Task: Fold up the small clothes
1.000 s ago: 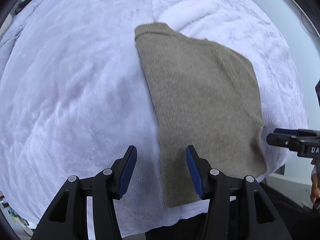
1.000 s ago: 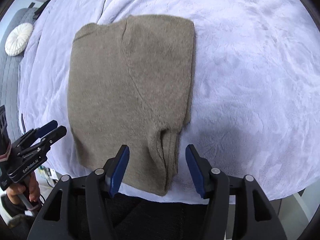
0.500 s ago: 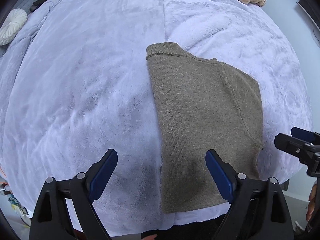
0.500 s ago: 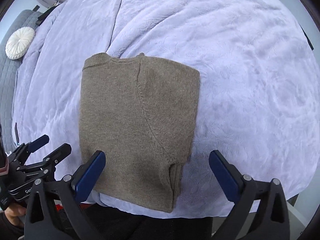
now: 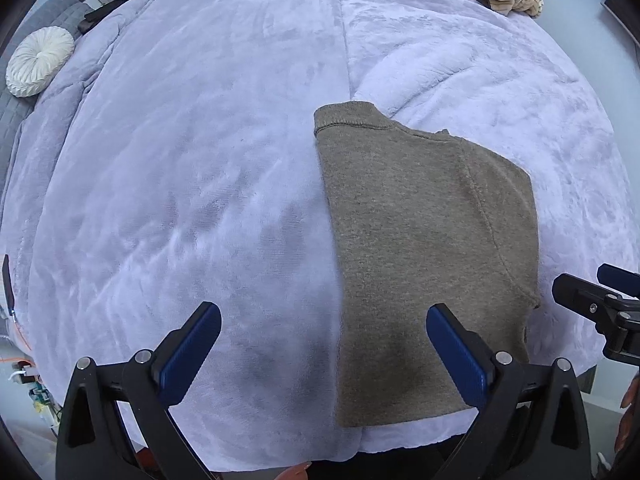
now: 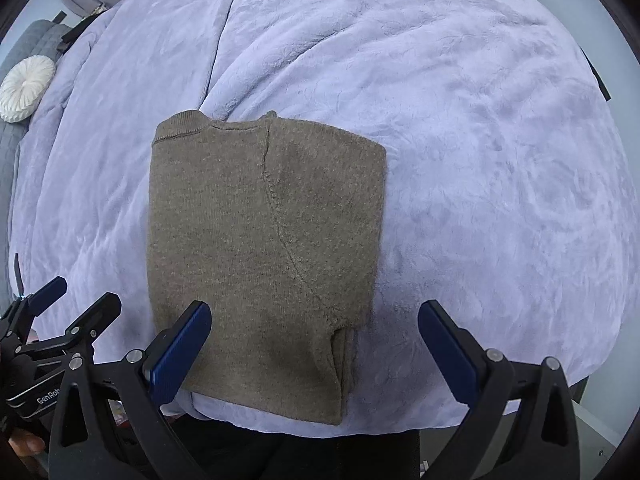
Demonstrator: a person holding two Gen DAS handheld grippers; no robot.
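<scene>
One olive-brown knit sweater [image 6: 260,248], already folded into a rectangle, lies at the near edge of the lilac plush bed [image 6: 480,160]. My left claw [image 5: 324,344] and right claw [image 6: 314,340] both hover spread, holding nothing. For the next fold I'd pinch both hem corners evenly and lift together. Two claws.

Right tongs [image 6: 316,354] gape over the folded sweater [image 6: 260,256] on the blanket [image 6: 480,160].

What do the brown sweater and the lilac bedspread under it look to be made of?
Sweater: matte knit, likely wool or a blend, going by the ribbed collar, raised seam and fuzzy edges. Bedspread: plush fleece or velour, probably synthetic; its soft sheen shows brushed pile marks.
</scene>
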